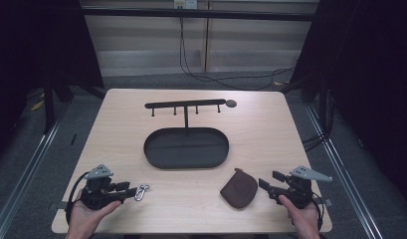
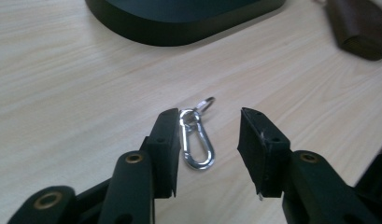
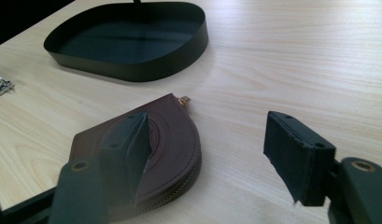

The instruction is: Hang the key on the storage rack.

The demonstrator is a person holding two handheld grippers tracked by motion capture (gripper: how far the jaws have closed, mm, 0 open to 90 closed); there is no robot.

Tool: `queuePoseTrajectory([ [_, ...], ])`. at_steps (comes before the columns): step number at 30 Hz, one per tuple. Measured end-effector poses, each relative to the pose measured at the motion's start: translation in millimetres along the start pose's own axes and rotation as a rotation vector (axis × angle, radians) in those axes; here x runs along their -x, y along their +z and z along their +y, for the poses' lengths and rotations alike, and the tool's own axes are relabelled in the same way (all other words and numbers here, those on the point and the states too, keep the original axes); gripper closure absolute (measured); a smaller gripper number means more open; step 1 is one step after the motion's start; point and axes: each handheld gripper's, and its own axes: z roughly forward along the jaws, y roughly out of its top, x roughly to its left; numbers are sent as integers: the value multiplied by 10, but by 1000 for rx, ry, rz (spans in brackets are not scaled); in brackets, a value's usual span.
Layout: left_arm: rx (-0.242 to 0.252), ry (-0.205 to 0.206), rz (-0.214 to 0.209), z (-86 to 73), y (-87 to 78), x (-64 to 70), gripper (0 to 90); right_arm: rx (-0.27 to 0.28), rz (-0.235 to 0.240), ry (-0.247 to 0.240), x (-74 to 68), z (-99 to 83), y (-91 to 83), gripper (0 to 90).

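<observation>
Near edge, high view: I have the left gripper (image 1: 134,191) low on the table (image 1: 270,124), jaws spread and holding nothing, tips right at the carabiner clip (image 1: 142,191). In the left gripper view the clip (image 2: 196,142) lies flat on the wood, hard against the inner face of one jaw, with a small ring at its far end.

Right gripper (image 1: 266,185) sits apart as well, nothing between the jaws, nose just beside the brown leather pouch (image 1: 239,188). In the right gripper view the pouch (image 3: 172,140) lies partly under one jaw, zip pull pointing away.

Mid-table: the black oval tray (image 1: 151,154), with a hook rack (image 1: 186,104) rising behind it.

Risks as I judge them:
- Clip is thin, flat, off-centre in the gap. Closing from here may shove it sideways or skate over it rather than pinch it.
- Grabbing the ring alone would leave the clip swinging.
- Pouch is soft and low; a shallow bite may catch only the edge and let it slip.
- Either carry could knock the tray rim or the rack post.
</observation>
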Motion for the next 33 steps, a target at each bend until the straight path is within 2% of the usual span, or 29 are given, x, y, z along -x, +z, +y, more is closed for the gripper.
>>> queuePoseTrajectory([
  [1,-20,10,-8,26,13,11,566,-5,10,-4,-3,5,3,299],
  [2,-30,26,14,48,23,27,564,-7,18,-3,-6,7,1,289],
  [4,-64,32,23,95,42,40,564,-6,17,-6,-5,6,0,271],
  [5,-83,33,42,127,50,54,564,-9,16,-6,0,6,1,269],
  [6,-80,41,47,147,50,64,565,-9,19,-4,6,6,4,265],
  [7,-84,42,28,169,52,73,570,-9,16,-4,10,8,5,264],
  [9,-102,79,42,216,40,108,573,-9,18,0,13,10,8,263],
  [10,-88,82,43,233,36,133,572,-12,20,-4,10,11,7,263],
  [11,-100,96,33,258,28,142,559,-14,23,-5,6,10,8,263],
  [14,-123,112,36,320,39,176,498,-14,32,-8,-6,9,3,263],
  [17,-138,108,39,374,49,195,449,-16,53,-5,-3,7,-1,254],
  [18,-149,113,35,394,54,198,412,-12,67,-7,1,8,1,244],
  [19,-154,124,32,412,56,199,412,-12,67,-7,1,8,1,244],
  [22,-147,123,60,488,60,201,390,-15,67,-9,0,10,13,239],
  [23,-155,124,59,517,66,203,390,-15,67,-9,0,10,13,239],
  [24,-166,152,70,577,75,225,405,-17,63,-8,-1,10,16,238],
  [26,-177,159,73,605,82,243,411,-20,65,-6,-3,8,16,238],
  [28,-206,199,73,663,86,270,433,-14,80,-7,-4,7,6,234],
  [30,-226,210,71,716,76,279,438,-12,81,-10,-4,7,5,230],
  [31,-232,222,90,738,71,280,444,-11,84,-10,-3,7,4,227],
  [33,-255,224,74,768,68,268,465,-13,87,-6,0,7,7,227],
])
